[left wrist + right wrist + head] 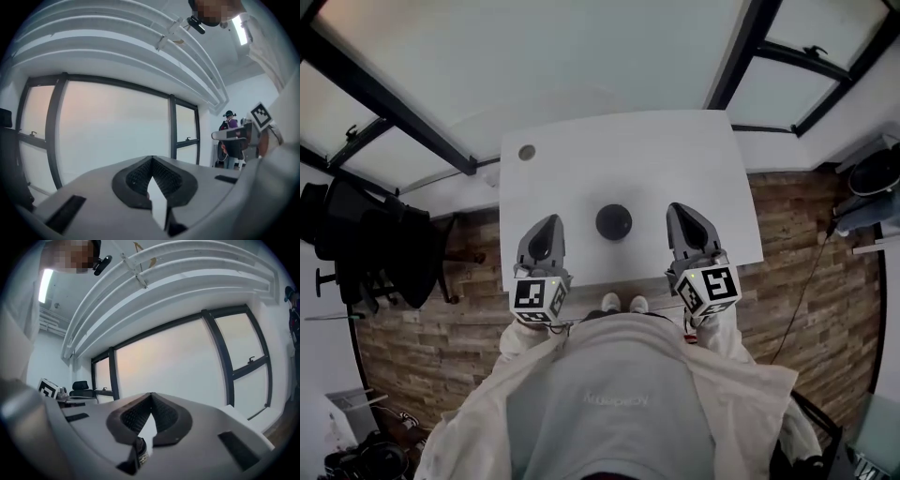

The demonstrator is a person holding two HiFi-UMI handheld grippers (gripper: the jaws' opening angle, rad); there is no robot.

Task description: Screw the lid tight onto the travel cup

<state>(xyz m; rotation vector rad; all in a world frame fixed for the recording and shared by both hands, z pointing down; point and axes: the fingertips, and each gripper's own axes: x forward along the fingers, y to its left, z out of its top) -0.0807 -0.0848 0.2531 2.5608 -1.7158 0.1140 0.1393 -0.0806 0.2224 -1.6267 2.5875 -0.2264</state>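
A dark travel cup [613,222] with its lid on stands upright on the white table [581,169], seen from above in the head view. My left gripper [549,222] hangs shut and empty to the cup's left. My right gripper [677,209] hangs shut and empty to its right. Both are held level, above the table's near edge, apart from the cup. In the left gripper view the jaw tips [152,159] meet with nothing between them. The right gripper view shows the same closed tips [151,395]. Neither gripper view shows the cup.
A small round grommet [527,152] sits in the table's far left corner. Large windows [534,47] lie beyond the table. A black office chair [375,234] stands at left. A person in a headset [228,123] stands far off. My shoes [623,303] show at the near edge.
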